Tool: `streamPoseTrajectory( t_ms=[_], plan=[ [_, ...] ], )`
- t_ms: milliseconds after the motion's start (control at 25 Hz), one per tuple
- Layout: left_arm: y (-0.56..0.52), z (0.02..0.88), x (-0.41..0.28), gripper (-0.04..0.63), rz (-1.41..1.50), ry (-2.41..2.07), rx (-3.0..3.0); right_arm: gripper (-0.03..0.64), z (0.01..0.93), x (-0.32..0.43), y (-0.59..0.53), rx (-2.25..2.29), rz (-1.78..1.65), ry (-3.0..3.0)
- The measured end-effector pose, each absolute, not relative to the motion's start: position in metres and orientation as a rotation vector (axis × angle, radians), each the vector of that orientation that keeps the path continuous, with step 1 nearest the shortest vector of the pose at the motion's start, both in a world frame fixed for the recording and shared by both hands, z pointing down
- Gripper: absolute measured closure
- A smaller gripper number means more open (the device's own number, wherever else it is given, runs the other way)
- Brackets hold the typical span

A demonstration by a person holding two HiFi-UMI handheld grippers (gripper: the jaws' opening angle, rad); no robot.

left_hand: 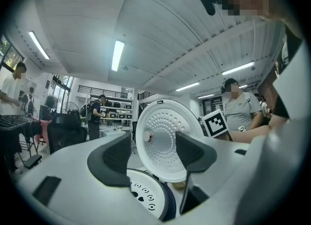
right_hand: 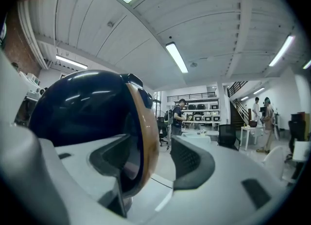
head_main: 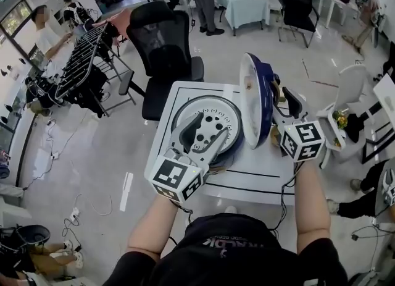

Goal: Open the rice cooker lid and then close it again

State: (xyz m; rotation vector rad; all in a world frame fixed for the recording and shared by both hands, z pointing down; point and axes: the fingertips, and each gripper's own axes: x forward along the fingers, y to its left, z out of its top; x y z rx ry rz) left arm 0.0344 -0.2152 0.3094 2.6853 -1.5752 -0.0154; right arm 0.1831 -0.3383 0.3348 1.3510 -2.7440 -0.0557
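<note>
Rice cooker lid [head_main: 254, 102] stands fully open, upright on its hinge at the right side of the cooker body [head_main: 207, 124]. Its pale perforated inner face is turned toward the pot opening and its dark blue shell faces away. The lid looks rigid and fairly light, a hard glossy shell with a gold-coloured rim, so smooth pads would likely slide on the curved back. The rim or the top edge farthest from the hinge seems the better place to take hold, since that gives the most leverage. The thin inner plate is best left alone. Closing will probably need a firm last press to latch, and the hinge may be sprung.

The right gripper [right_hand: 155, 144] has its jaws spread, with the lid's rim just at the inner side of one jaw. The pads do not appear to press on it.

The left gripper [left_hand: 153, 141] is also spread and holds nothing. It sits low at the cooker's front and looks across at the lid's inner face, well placed to steady the body.

The cooker sits on a white table [head_main: 259, 170], whose smooth top may let it slide under a push.
</note>
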Motion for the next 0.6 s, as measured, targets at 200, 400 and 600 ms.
streamPoseTrajectory(
  t_ms=[200,400,600],
  plan=[
    [-0.2195,0.3051,0.0338,0.316,-0.011,-1.611,2.678,0.396,0.3359,0.1742,-0.3443,1.315,-0.117,-2.728],
    [-0.2241,0.3056,0.0361,0.316,-0.009,-1.617,2.670,0.489,0.3354,0.1715,-0.3481,1.323,-0.218,-2.667],
    [-0.2243,0.3078,0.0388,0.318,-0.003,-1.603,2.669,0.495,0.3342,0.1722,-0.3485,1.341,-0.190,-2.666]
  ],
)
